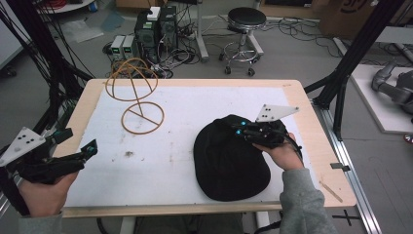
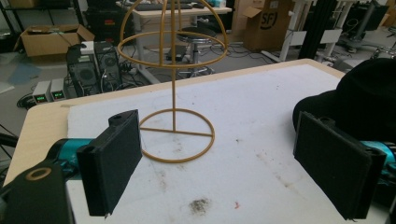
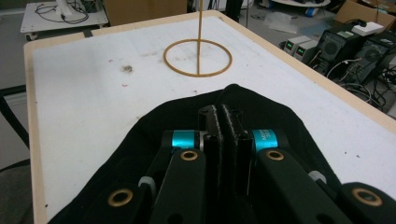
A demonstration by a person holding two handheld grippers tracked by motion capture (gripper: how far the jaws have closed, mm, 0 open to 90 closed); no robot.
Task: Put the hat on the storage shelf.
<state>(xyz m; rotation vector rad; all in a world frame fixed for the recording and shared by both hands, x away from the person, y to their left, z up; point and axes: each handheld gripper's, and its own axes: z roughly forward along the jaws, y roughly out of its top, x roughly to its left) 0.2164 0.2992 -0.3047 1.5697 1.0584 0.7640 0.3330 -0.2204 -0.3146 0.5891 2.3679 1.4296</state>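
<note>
My right claw (image 1: 242,129) seems pinched onto the black cap (image 1: 229,163); my left claw (image 2: 233,163) gapes wide, the far-left wire stand (image 1: 138,95) bare

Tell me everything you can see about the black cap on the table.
The black cap is soft, matte fabric, lying on the white mat toward the table's right front. Its rounded crown faces the far side and what looks like the brim points toward the person. The right gripper rests on the crown, fingers closed together on the fabric. It lies apart from the wire stand; no logo is visible.
</note>
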